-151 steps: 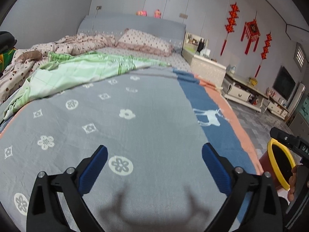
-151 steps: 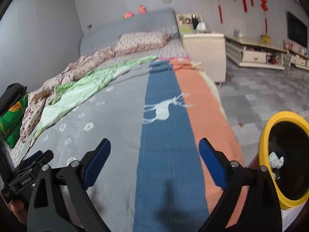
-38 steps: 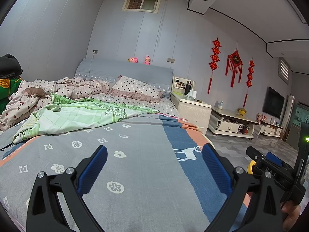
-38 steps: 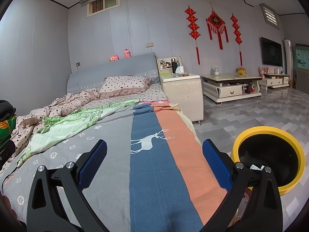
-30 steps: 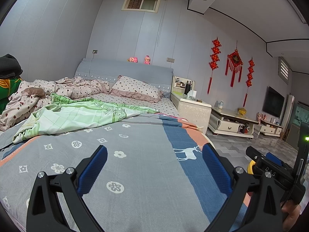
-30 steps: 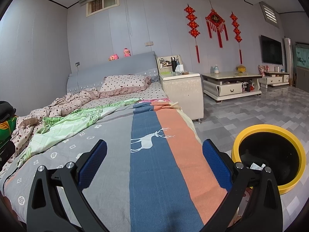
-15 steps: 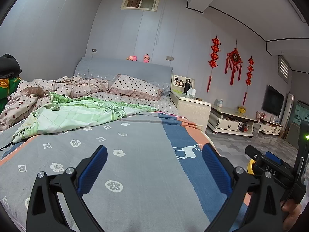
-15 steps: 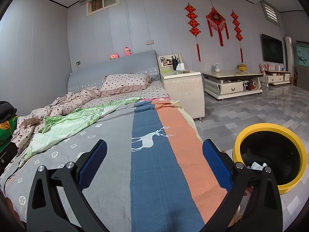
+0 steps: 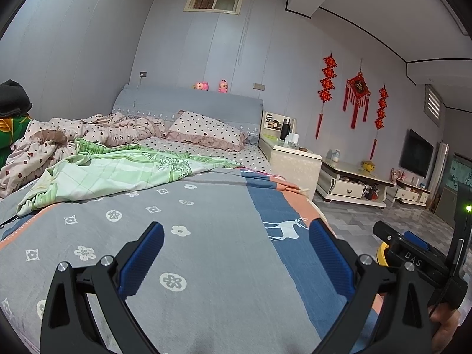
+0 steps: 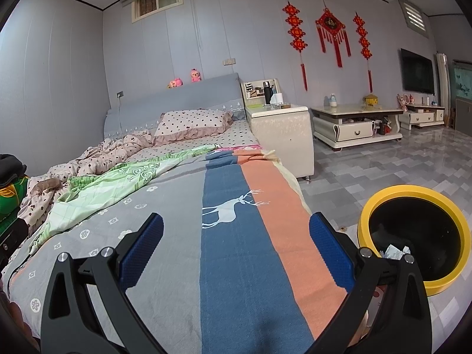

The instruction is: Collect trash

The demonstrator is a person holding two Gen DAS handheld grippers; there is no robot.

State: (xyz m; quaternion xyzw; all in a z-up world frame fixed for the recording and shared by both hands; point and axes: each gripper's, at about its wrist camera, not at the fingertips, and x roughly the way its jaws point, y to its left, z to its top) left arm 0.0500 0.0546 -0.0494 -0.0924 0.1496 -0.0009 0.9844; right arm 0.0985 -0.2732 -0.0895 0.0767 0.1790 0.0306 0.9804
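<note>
Both grippers, left gripper [image 9: 236, 253] and right gripper [image 10: 236, 250], had fingers spread wide and empty; bed [image 10: 183, 236] looked litter-free, crumpled paper [image 10: 393, 251] lay inside yellow-rimmed bin [image 10: 365, 215], task seemingly nearly complete

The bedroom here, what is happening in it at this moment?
A person holds a two-finger gripper in each hand over the foot of a bed, collecting trash. The left gripper and the right gripper both have their jaws wide open and empty. A yellow-rimmed trash bin stands on the floor beside the bed, on the right, with some crumpled paper already inside. No loose trash shows on the bedspread in either view.
</note>
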